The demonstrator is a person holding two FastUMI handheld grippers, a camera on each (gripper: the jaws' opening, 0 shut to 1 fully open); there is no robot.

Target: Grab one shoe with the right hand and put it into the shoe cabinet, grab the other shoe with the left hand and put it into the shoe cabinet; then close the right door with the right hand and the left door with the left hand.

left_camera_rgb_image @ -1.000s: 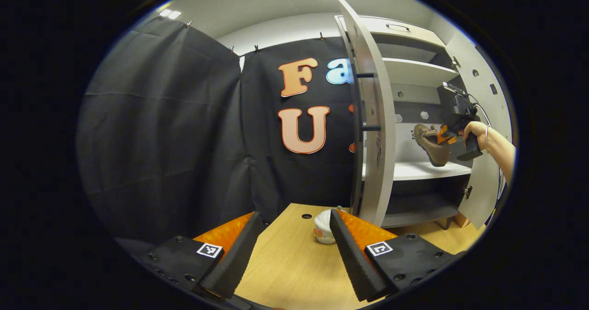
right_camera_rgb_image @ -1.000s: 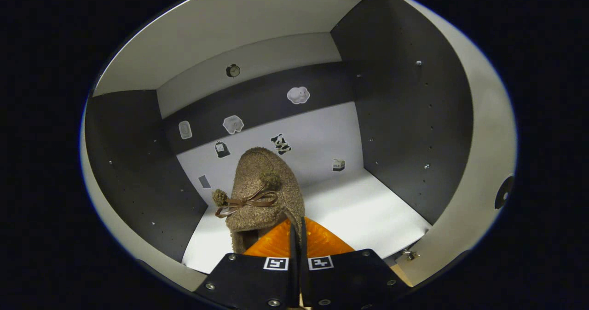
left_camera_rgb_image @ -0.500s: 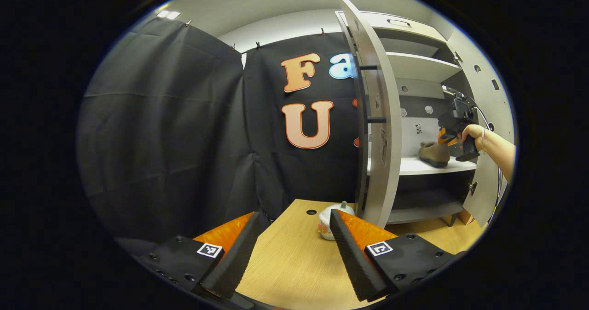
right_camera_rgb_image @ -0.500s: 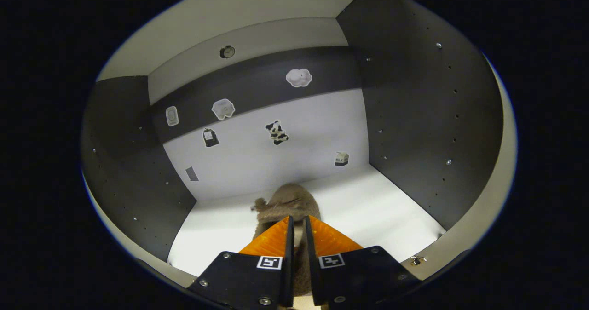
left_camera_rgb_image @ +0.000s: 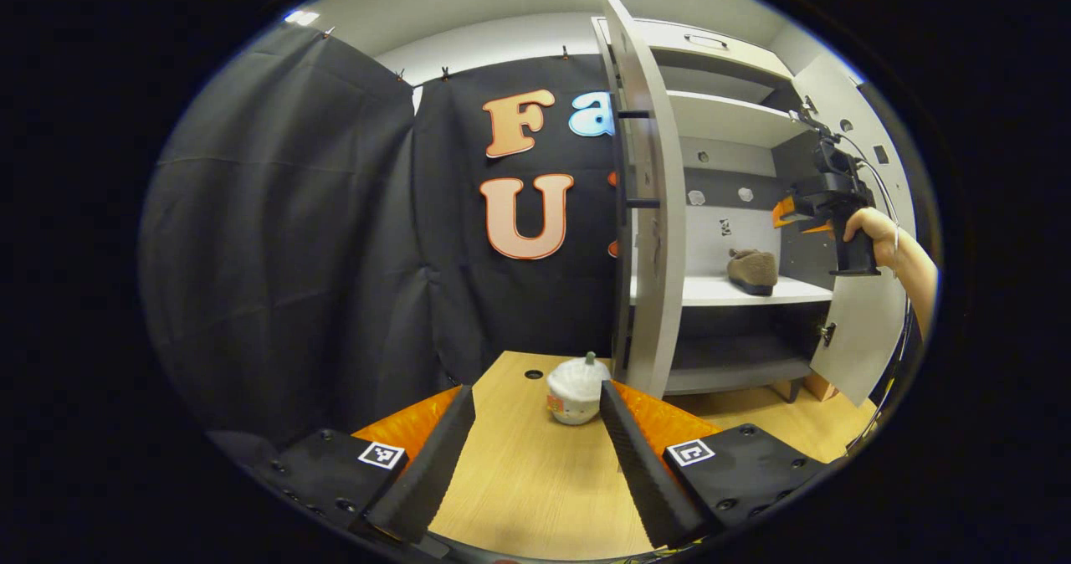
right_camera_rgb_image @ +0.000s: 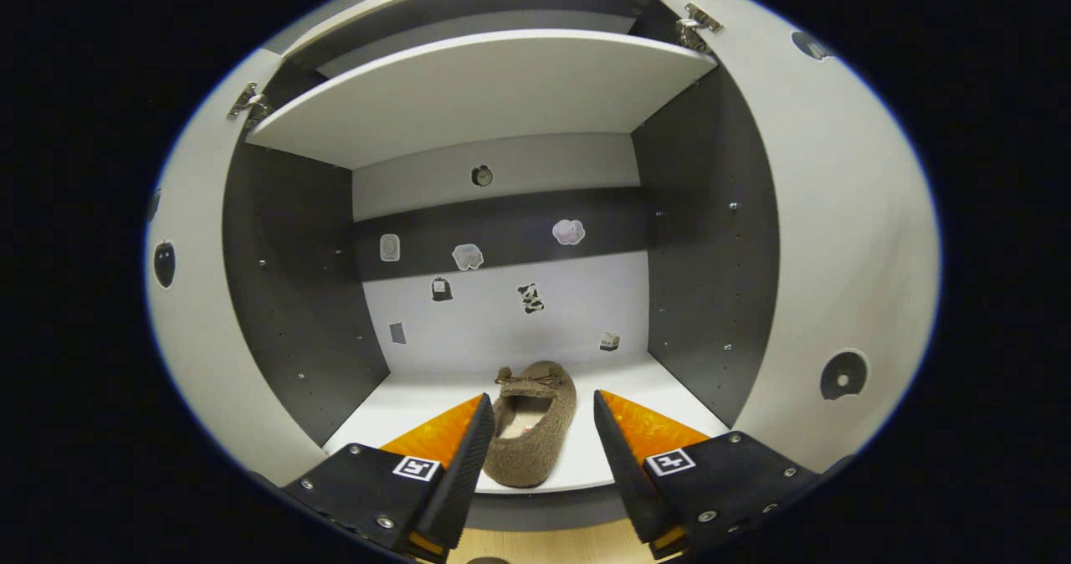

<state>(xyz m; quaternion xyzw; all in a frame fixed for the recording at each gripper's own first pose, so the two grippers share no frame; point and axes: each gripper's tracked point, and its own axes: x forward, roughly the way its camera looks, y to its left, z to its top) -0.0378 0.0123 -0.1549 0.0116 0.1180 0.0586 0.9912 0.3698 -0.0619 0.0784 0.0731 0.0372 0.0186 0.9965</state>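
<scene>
A: Figure, right gripper view: the right hand-held gripper [right_camera_rgb_image: 535, 455] stands released, its jaws spread wide, in front of the shoe cabinet [right_camera_rgb_image: 736, 238]; the brown fuzzy slipper [right_camera_rgb_image: 530, 423] lies flat on the middle shelf [right_camera_rgb_image: 661, 401], toe toward the back panel, heel near the front edge; neither finger touches it.

B: And the left gripper view?

A: The left hand-held gripper [left_camera_rgb_image: 527, 455] is likewise released and holds nothing, poised over the wooden tabletop [left_camera_rgb_image: 535, 497]; a small white pot-like object [left_camera_rgb_image: 576, 390] sits ahead of its fingers; the left door [left_camera_rgb_image: 644, 204] stands open edge-on, and the right door [left_camera_rgb_image: 853, 330] hangs open beyond the person's hand [left_camera_rgb_image: 866, 228].

B: What does the step in hand appear to call for?

A: The first shoe seems placed, so the left gripper should next fetch the other shoe; it would do well to grip the rim at the heel, carry the shoe level, and set it beside the first slipper, clear of the shelf's front edge so that the doors can shut.

B: What is hidden or unclear?

A: The second shoe's whereabouts cannot be told; the left door covers part of the cabinet interior; the white object's identity is uncertain; the small stickers [right_camera_rgb_image: 529, 296] on the back panel are too small to make out.
</scene>
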